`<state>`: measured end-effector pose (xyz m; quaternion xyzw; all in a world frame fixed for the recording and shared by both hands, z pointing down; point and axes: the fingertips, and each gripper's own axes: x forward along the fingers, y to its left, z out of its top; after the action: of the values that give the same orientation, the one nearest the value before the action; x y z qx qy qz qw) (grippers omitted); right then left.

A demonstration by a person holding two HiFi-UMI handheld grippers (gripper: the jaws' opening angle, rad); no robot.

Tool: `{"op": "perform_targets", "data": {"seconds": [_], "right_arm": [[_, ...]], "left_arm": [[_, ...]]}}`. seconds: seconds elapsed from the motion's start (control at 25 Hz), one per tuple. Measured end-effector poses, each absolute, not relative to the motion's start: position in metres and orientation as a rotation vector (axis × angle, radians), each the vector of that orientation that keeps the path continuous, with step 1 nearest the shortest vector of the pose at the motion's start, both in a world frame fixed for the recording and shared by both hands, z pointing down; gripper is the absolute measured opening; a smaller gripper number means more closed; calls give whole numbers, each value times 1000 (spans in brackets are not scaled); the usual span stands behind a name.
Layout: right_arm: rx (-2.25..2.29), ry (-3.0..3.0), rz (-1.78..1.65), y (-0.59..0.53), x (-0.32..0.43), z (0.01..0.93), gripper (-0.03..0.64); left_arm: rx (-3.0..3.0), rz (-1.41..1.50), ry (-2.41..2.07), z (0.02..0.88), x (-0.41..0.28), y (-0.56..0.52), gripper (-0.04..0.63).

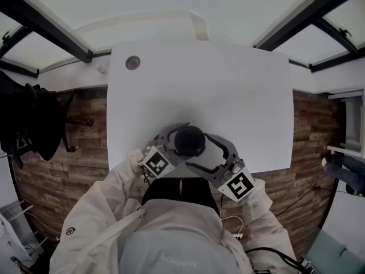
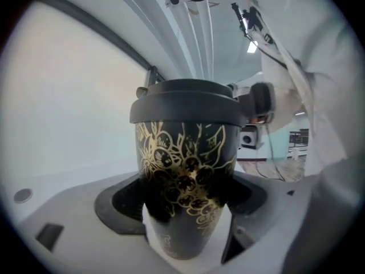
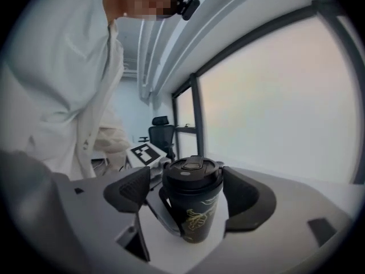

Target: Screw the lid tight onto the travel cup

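Note:
A black travel cup (image 2: 185, 181) with a gold flower pattern stands upright near the front edge of the white table (image 1: 228, 84). Its dark lid (image 1: 189, 140) sits on top, with the flip tab (image 3: 193, 164) showing in the right gripper view. My left gripper (image 2: 185, 205) comes in from the left and is shut on the cup's body, the pads (image 2: 122, 201) pressing both sides. My right gripper (image 3: 186, 194) comes from the right at lid height. It is open, its pads (image 3: 245, 197) flank the lid and a small gap shows on the left side.
A round grommet (image 1: 132, 62) sits in the table's far left corner. A black office chair (image 1: 34, 124) stands on the wooden floor at the left. The table's front edge (image 1: 268, 169) runs right beside my grippers. Large windows lie behind the table.

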<state>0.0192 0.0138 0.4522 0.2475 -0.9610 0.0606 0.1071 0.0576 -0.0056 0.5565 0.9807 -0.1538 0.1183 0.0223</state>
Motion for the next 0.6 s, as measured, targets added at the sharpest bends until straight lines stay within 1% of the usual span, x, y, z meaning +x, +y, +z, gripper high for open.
{"op": "perform_targets", "data": {"seconds": [0.08, 0.16, 0.44, 0.6], "right_arm": [[497, -2731, 100, 16, 26, 467, 385], [380, -2697, 79, 10, 27, 476, 386], [104, -2776, 69, -2, 10, 483, 385], [70, -2790, 158, 0, 6, 489, 385]], "left_arm": [[3070, 377, -316, 552, 58, -3, 402], [3089, 367, -193, 549, 59, -2, 402], [3116, 345, 53, 552, 57, 0, 402], [3121, 359, 85, 555, 55, 0, 402]]}}
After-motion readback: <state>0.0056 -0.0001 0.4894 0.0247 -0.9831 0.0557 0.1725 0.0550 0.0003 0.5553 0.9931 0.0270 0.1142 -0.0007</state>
